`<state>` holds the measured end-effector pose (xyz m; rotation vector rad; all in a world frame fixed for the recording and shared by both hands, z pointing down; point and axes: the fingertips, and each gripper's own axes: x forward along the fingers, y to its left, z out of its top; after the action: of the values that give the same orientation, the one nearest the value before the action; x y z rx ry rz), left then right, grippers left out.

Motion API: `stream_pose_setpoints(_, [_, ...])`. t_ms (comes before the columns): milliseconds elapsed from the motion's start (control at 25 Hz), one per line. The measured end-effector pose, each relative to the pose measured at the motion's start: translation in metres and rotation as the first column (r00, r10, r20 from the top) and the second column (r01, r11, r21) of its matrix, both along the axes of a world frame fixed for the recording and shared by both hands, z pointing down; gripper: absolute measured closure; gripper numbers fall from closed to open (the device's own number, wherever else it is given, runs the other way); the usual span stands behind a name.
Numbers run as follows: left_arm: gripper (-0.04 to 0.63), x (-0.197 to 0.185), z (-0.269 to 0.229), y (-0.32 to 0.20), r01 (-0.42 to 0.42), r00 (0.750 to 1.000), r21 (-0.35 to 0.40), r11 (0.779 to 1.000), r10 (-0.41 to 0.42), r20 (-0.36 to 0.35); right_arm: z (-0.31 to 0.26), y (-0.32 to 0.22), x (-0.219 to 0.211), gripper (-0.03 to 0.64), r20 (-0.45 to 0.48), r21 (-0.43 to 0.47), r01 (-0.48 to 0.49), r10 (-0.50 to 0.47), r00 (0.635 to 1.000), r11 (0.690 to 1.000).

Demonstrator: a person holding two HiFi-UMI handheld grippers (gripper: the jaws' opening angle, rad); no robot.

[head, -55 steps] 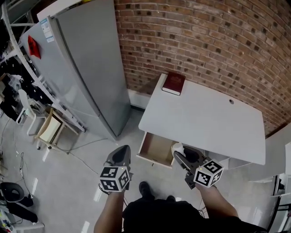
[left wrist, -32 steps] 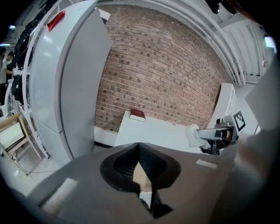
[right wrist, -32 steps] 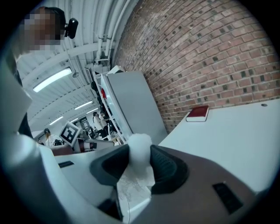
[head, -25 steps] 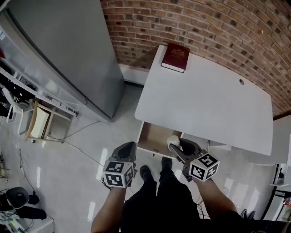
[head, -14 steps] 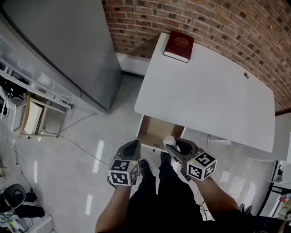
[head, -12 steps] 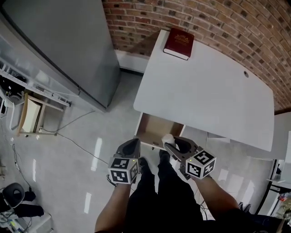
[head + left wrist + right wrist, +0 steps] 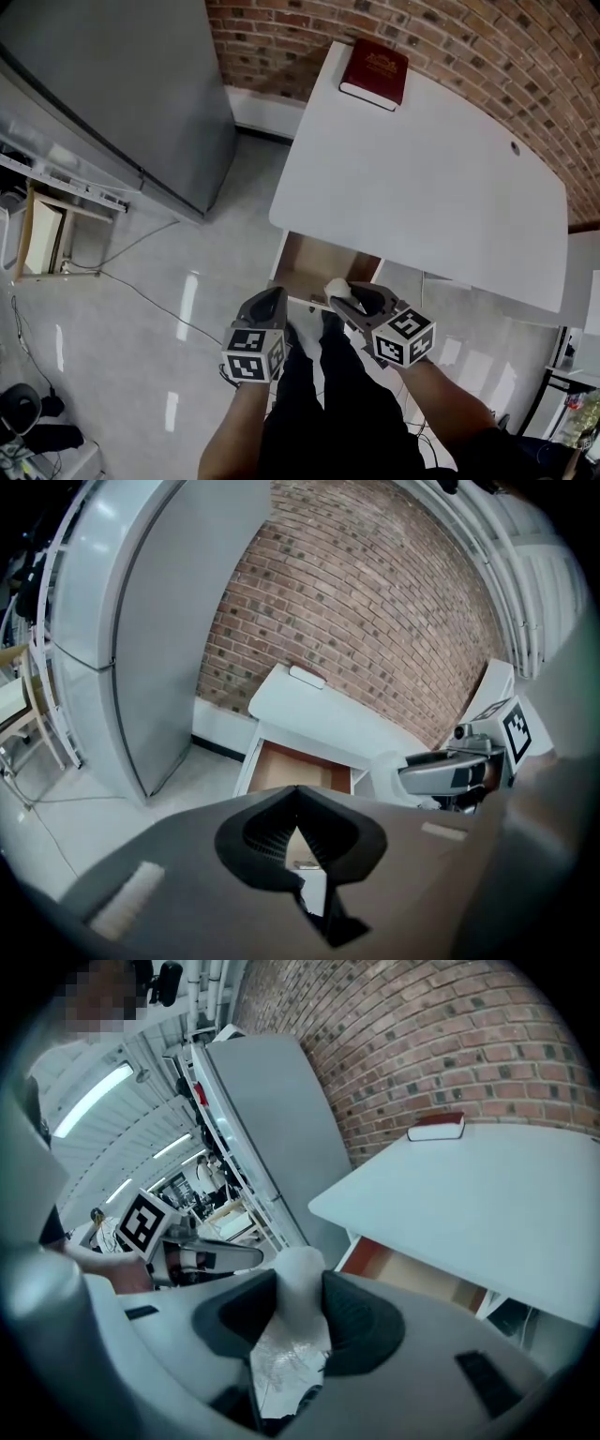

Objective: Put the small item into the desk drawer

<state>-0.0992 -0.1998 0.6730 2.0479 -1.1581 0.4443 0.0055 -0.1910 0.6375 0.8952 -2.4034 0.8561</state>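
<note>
- My right gripper [image 7: 343,298], its 2 jaws clamped on the small white soft lump [image 7: 298,1288], has advanced; the open wooden desk drawer [image 7: 314,269] lies just ahead.
- Left gripper [image 7: 269,302]: jaws together, empty.

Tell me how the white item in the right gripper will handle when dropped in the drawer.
The white item looks soft: it bulges round where the right gripper pinches it, so it probably squashes rather than breaks. The crinkled wrap below suggests it is light, perhaps slippery. Dropped in the drawer, it likely stays put.
</note>
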Motion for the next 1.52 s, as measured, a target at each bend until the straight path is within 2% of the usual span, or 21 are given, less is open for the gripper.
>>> stream_pose_setpoints(280, [0.584, 0.012, 0.047, -0.006, -0.026, 1.000, -0.044, 0.999, 0.026, 0.010, 0.061, -0.014, -0.001, 0.459, -0.042, -0.038, 0.005, -0.007, 0.999, 0.999])
stream_pose_setpoints(720, [0.584, 0.019, 0.093, -0.023, -0.035, 0.999, -0.088, 0.996, 0.035, 0.008, 0.134, -0.034, -0.001, 0.459, -0.127, -0.086, 0.046, -0.057, 0.990, 0.995])
stream_pose_setpoints(1200, [0.584, 0.023, 0.125, -0.023, -0.039, 0.999, -0.137, 0.990, 0.040, 0.004, 0.202, -0.037, 0.002, 0.459, -0.195, -0.180, 0.062, -0.097, 0.976, 0.982])
stream_pose_setpoints(1360, [0.584, 0.021, 0.132, -0.024, -0.045, 0.999, -0.140, 0.989, 0.046, 0.005, 0.223, -0.042, -0.002, 0.459, -0.253, -0.174, 0.120, -0.163, 0.954, 0.977])
stream_pose_setpoints(1520, [0.584, 0.019, 0.135, -0.021, -0.036, 0.999, -0.155, 0.987, 0.036, -0.006, 0.243, -0.056, 0.004, 0.459, -0.297, -0.174, 0.092, -0.142, 0.944, 0.980])
